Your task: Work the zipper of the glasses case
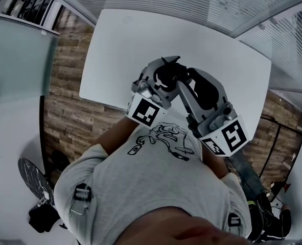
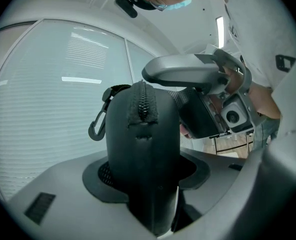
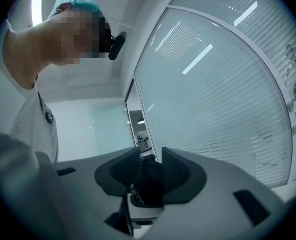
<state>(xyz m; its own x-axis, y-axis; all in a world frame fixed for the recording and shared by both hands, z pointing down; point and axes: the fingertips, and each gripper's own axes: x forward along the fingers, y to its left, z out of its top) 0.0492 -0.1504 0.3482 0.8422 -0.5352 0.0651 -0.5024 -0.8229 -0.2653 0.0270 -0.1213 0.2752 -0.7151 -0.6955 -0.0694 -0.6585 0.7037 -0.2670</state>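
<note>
**Desk:** What's closest to your cameras?

**Me:** My left gripper (image 2: 145, 176) is clamped on the glasses case (image 2: 143, 149). The black shell stands between both pads, held in the air just in front of the person's grey T-shirt (image 1: 151, 182). The zipper (image 2: 143, 104) runs up the middle of the end facing my camera. A clip (image 2: 98, 124) hangs off the case's left side.

**Desk:** And the other one?

**Me:** My right gripper (image 3: 150, 176) has its jaws wide apart. A dark, rounded piece sits in the gap between them. I can't tell whether either pad touches it, so I read that gripper as not gripping. In the left gripper view, one of its grey jaws reaches across just above the top of the case.

**Desk:** Where is all this against the tabletop?

**Me:** Both grippers meet tip to tip at the case. In the head view the white tabletop (image 1: 120, 55) lies beyond them. A wood-plank floor (image 1: 69, 111) runs beside it, and farthest off are the blinds (image 3: 223, 99) behind glass.
</note>
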